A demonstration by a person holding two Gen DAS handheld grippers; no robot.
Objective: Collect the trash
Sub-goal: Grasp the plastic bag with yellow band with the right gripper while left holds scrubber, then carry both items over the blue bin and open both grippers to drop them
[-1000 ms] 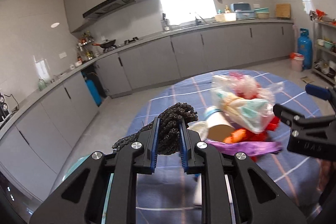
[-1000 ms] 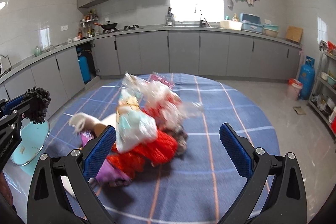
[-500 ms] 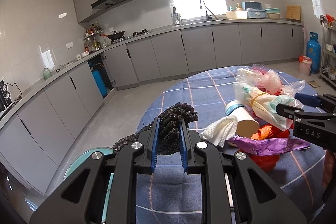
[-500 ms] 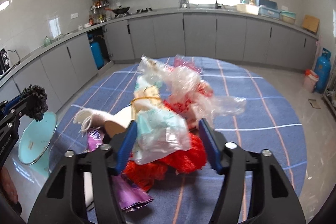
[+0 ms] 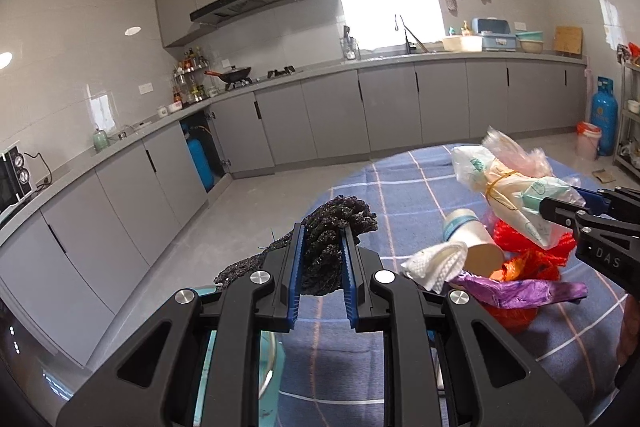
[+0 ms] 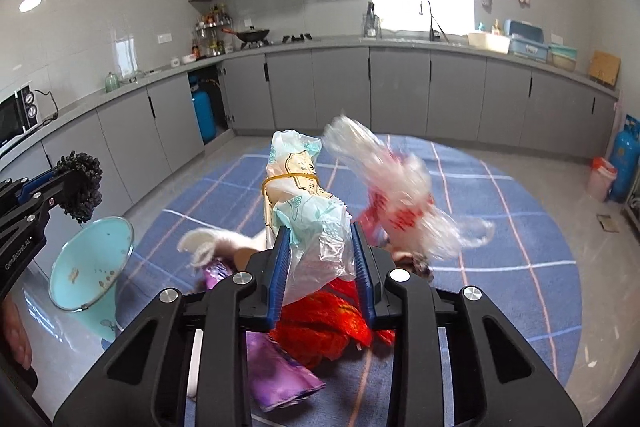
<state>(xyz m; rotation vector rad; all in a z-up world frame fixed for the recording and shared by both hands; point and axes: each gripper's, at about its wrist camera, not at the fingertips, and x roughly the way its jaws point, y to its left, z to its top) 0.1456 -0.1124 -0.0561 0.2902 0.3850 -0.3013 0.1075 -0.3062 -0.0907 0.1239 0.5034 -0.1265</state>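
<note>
Trash bundle (image 6: 310,223), which we judge light, soft and slippery, sits pinched in our right gripper (image 6: 320,267); our left gripper (image 5: 322,267) clamps a black mesh wad (image 5: 332,227).

Black knitted scrap (image 5: 323,254) pinched upright. Banded white-green plastic bag (image 6: 308,223) raised above red netting (image 6: 320,327), purple wrapper (image 6: 276,383), paper cup (image 5: 472,241) heaped together.

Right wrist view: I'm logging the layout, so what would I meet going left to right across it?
Left claw with the black mesh scrubber → light blue bin → white crumpled tissue → banded plastic packet in the right claw → clear red-printed bag → blue gas cylinder.
</note>
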